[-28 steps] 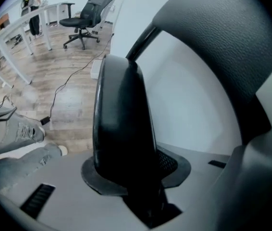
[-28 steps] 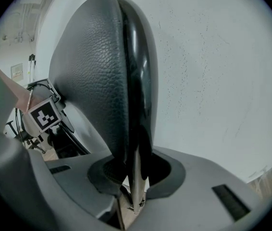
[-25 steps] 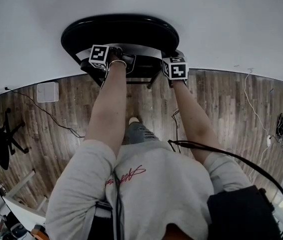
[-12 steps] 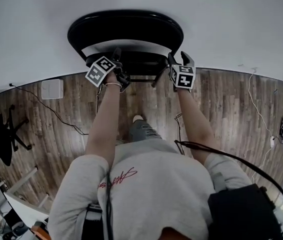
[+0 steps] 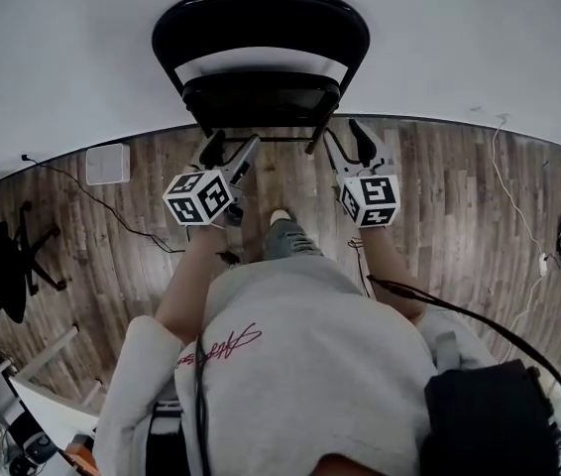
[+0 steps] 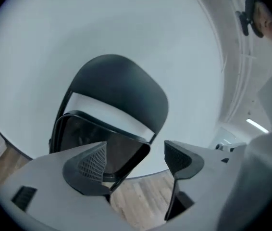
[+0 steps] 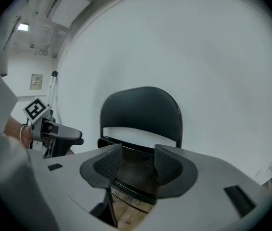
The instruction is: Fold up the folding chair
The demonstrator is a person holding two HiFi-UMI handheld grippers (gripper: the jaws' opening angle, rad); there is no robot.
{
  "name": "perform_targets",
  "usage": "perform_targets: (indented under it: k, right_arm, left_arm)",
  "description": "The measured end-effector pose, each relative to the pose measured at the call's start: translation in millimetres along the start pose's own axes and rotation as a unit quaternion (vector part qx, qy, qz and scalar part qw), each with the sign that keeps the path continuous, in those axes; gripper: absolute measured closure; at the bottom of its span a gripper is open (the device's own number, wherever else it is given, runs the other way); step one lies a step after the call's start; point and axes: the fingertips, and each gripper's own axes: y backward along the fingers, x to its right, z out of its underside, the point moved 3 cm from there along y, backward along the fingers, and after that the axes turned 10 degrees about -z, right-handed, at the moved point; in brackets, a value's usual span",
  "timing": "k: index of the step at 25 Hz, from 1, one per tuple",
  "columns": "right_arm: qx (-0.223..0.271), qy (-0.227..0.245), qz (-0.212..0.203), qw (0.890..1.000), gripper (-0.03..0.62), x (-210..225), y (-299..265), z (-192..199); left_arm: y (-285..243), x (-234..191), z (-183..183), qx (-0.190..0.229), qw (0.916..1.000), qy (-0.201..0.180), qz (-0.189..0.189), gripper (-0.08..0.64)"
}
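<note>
Folding appears done: the chair [image 5: 261,28] is stood flat ahead of left tool [image 5: 227,155] and right tool [image 5: 350,147], both held apart, empty.

Bright, even light; strong fisheye curvature, dark vignetted corners.
</note>
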Motion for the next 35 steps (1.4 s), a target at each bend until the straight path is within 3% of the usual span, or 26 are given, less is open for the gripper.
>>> perform_targets:
  k: [3, 7, 11, 16, 19, 24, 28, 35]
  right_arm:
    - [0.035, 0.033, -0.034, 0.998, 0.374, -53.5, 21.9, -29.6]
    - [0.091, 0.051, -0.052, 0.993, 0.382, -112.3, 49.4, -64.9]
    - [0.129, 0.083, -0.049, 0.987, 0.454, -164.5, 76.9, -84.5]
    - [0.164, 0.103, -0.045, 0.980, 0.549, -222.5, 120.7, -91.1]
    - [0.177, 0.106, -0.036, 0.978, 0.557, -252.6, 147.3, -88.2]
    - [0.175, 0.086, -0.070, 0.978, 0.574, -289.4, 177.4, -76.8]
    - [0.179, 0.089, -0.093, 0.975, 0.577, -301.2, 191.2, -69.0]
    - [0.158, 0.120, -0.115, 0.973, 0.577, -309.3, 218.4, -66.9]
  left_arm:
    - [39.5, 29.9, -19.0, 0.033, 0.9971, -0.031, 0.061, 0.163]
    - [99.9, 60.5, -35.3, 0.061, 0.9848, -0.088, 0.136, 0.185]
    - [164.1, 72.1, -46.3, 0.118, 0.9703, -0.082, 0.194, 0.420]
    - [229.5, 84.6, -40.0, 0.154, 0.9557, -0.109, 0.226, 0.507]
    - [265.5, 90.3, -22.8, 0.170, 0.9459, -0.160, 0.226, 0.534]
    - [298.5, 95.9, 7.5, 0.159, 0.9461, -0.210, 0.189, 0.543]
    - [315.5, 115.1, 20.9, 0.175, 0.9325, -0.259, 0.180, 0.543]
    - [321.3, 133.7, 33.4, 0.173, 0.9461, -0.207, 0.180, 0.543]
